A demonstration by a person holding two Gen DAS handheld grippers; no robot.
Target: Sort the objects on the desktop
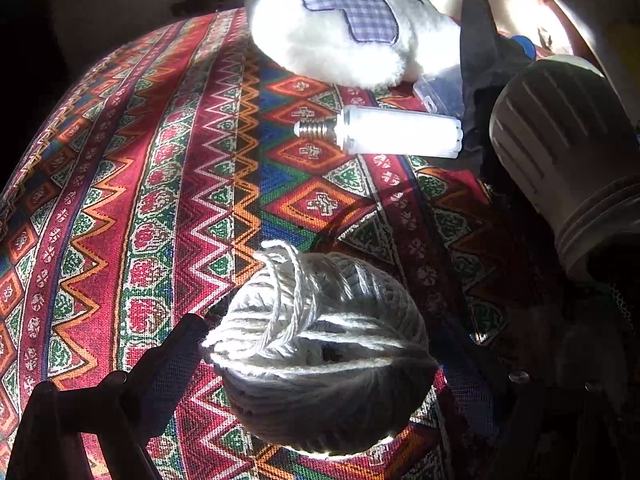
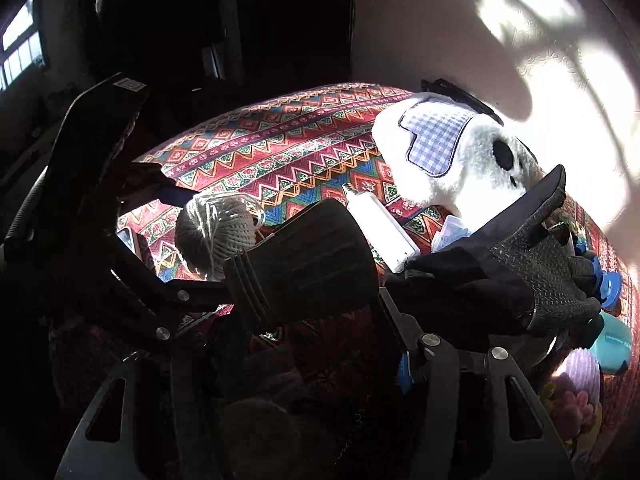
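A ball of white twine (image 1: 320, 352) sits between the fingers of my left gripper (image 1: 320, 336), which is shut on it just above the patterned tablecloth (image 1: 160, 184). The same twine ball (image 2: 216, 236) shows at the left in the right wrist view. My right gripper (image 2: 304, 284) is shut on a large ribbed bulb (image 2: 304, 264), held off the cloth. In the left wrist view that bulb (image 1: 560, 152) looks white and hangs at the right. A tubular screw-base lamp (image 1: 380, 132) lies on the cloth beyond both.
A white plush toy (image 1: 340, 32) with a checked patch lies at the back by the wall. A black glove (image 2: 520, 264), a clear plastic box (image 1: 436, 92), blue (image 2: 608, 280) and teal (image 2: 612, 344) items and purple yarn (image 2: 580, 372) crowd the right side.
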